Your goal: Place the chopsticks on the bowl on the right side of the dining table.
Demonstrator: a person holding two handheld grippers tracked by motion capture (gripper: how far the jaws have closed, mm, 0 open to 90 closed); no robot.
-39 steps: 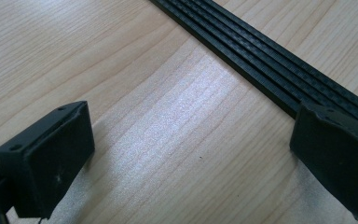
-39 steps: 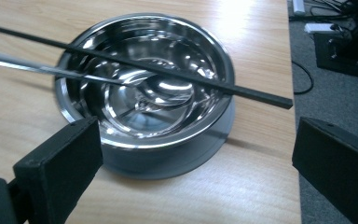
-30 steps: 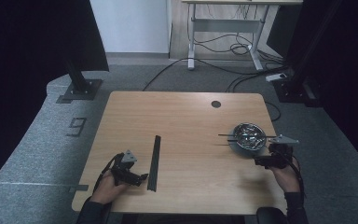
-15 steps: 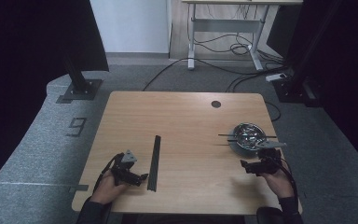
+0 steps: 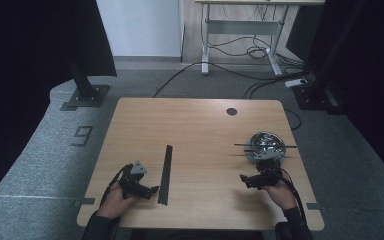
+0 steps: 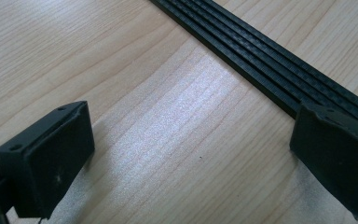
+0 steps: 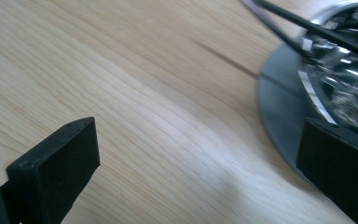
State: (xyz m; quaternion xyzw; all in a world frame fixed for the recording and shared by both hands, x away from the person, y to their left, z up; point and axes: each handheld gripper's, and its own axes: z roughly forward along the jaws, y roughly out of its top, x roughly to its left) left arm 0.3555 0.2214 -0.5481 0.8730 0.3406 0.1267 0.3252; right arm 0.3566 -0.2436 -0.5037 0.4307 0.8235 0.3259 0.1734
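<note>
Two open claws, nothing picked up yet

Both grippers sit low over the wooden table, and each has its jaws wide apart with nothing between them.

The left gripper is near the front edge, just beside a long black strip that lies flat on the wood. In the left gripper view the strip runs past the far jaw, very close to it. I cannot tell if that jaw touches it. It looks like this hand is getting ready to grab the strip. To do that, it needs to slide over so one jaw sits on each side of the strip, then squeeze.

The right gripper is just in front of a shiny metal bowl. It points away from the bowl, toward the middle of the table.

A thin black stick lies across the top of the bowl and pokes out on both sides. Inside the bowl are shiny, crinkly bits, but they are too small to name. In the right gripper view the bowl sits right by one jaw.
</note>
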